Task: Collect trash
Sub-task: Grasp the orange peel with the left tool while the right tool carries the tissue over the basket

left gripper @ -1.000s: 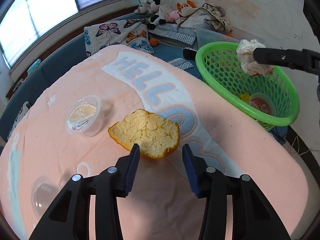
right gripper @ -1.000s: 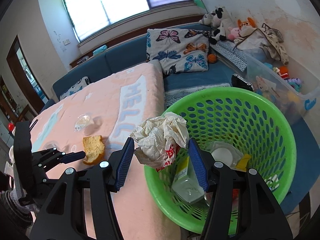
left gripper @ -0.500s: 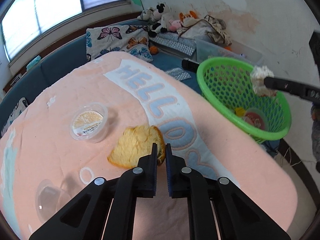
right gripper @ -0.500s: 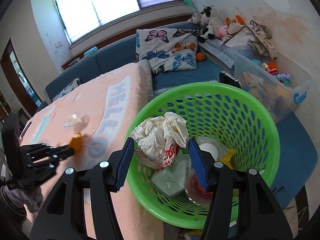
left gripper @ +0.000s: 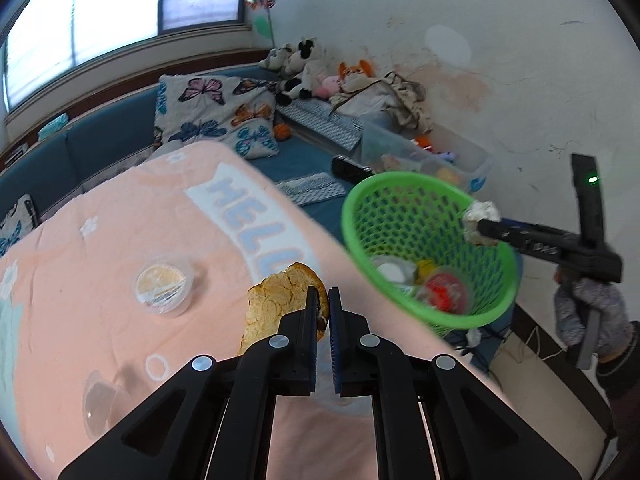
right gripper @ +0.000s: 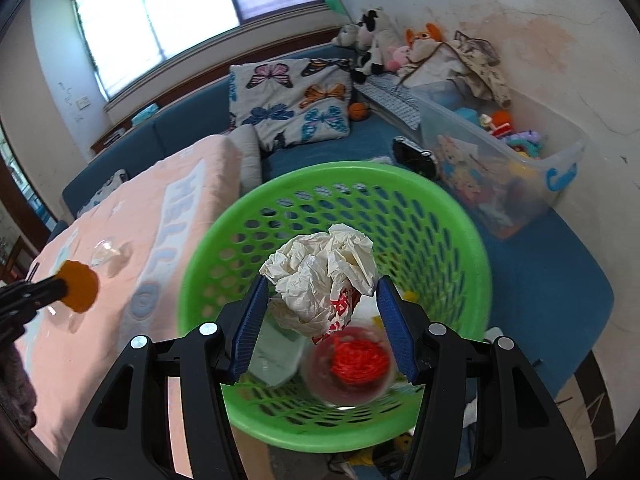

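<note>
My left gripper (left gripper: 323,301) is shut on the edge of a piece of orange peel (left gripper: 276,300), which hangs lifted off the pink blanket (left gripper: 120,220). From the right wrist view the peel (right gripper: 79,286) shows its orange side at the far left. My right gripper (right gripper: 320,300) is shut on a crumpled white paper wad (right gripper: 324,272) and holds it above the inside of the green mesh basket (right gripper: 460,220). In the left wrist view the basket (left gripper: 350,220) stands to the right of the table, with the wad (left gripper: 480,216) over its far rim.
A small lidded plastic cup (left gripper: 164,284) and a clear dome lid (left gripper: 98,404) lie on the blanket. The basket holds a cup with red contents (right gripper: 356,364) and other trash. A blue sofa (right gripper: 192,132), a butterfly pillow (right gripper: 292,100) and a clear toy bin (right gripper: 520,184) stand behind.
My left gripper closed on the peel and lifted it off the blanket. My right gripper carried the paper wad from the basket's near rim to over its middle.
</note>
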